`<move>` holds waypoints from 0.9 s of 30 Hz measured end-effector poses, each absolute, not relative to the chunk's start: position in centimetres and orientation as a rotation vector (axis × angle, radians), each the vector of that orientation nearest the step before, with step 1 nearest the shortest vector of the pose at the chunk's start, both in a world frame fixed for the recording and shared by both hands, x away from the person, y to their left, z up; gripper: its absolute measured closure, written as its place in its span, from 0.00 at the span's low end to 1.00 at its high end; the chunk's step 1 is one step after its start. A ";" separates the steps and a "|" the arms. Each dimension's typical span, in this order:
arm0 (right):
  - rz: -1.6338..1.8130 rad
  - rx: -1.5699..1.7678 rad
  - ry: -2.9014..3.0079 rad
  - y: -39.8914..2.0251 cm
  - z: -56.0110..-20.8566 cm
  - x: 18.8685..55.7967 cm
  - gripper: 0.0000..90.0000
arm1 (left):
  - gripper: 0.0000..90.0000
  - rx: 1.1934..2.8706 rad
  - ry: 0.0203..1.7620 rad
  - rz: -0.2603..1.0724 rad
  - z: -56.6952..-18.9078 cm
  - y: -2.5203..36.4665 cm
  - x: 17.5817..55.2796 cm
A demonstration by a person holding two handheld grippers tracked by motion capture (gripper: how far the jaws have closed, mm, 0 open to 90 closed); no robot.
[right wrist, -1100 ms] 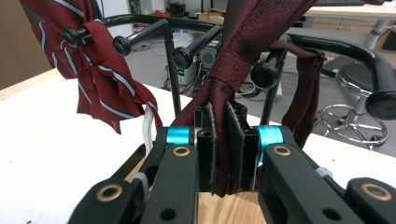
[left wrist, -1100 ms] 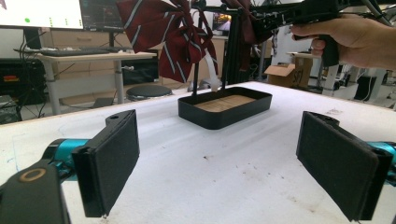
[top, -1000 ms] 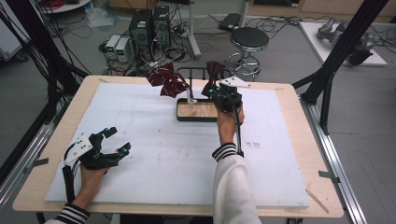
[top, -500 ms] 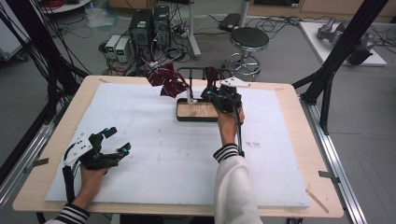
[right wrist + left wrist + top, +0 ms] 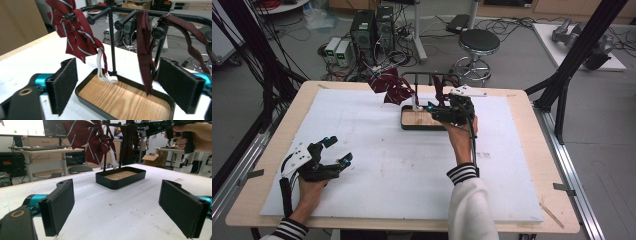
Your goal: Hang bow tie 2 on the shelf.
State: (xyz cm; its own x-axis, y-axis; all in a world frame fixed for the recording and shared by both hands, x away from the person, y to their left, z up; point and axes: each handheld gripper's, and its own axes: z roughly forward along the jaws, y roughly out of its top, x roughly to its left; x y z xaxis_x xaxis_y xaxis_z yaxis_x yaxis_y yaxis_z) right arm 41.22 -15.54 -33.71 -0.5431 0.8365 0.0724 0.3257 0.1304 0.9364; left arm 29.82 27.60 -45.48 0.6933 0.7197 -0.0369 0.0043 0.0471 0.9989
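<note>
A black tray (image 5: 408, 123) with a wooden floor stands at the table's far middle and carries a black peg rack (image 5: 418, 75). A dark red striped bow tie (image 5: 75, 37) hangs from a left peg, its white strap (image 5: 101, 67) reaching down into the tray. A plain dark red strip (image 5: 145, 50) hangs from the right pegs. My right gripper (image 5: 117, 87) hovers over the tray's near right. Its jaws have just been opening and stand wide, with the strip hanging between them and touching neither pad. My left gripper (image 5: 339, 150) rests open near the table's front left with nothing in it.
A white sheet (image 5: 387, 170) covers most of the wooden table. Black frame posts (image 5: 572, 65) rise at both sides. Behind the table stand a stool (image 5: 479, 42), computer cases (image 5: 372, 27) and loose cables on the floor.
The right gripper's jaws have spread apart beside the hanging dark red strip. Both hands stay roughly where they were.
</note>
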 end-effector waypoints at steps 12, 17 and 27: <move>1.434 1.055 1.864 -20.6 -33.9 35.2 0.16 | 0.15 1.442 0.642 0.615 -45.5 27.5 29.7; 1.475 1.028 1.793 -23.1 -35.2 31.9 0.15 | 0.15 1.446 0.641 0.617 -45.5 27.5 29.7; 1.535 0.915 1.675 -26.0 -38.8 26.4 0.14 | 0.15 1.445 0.648 0.625 -45.4 27.5 29.4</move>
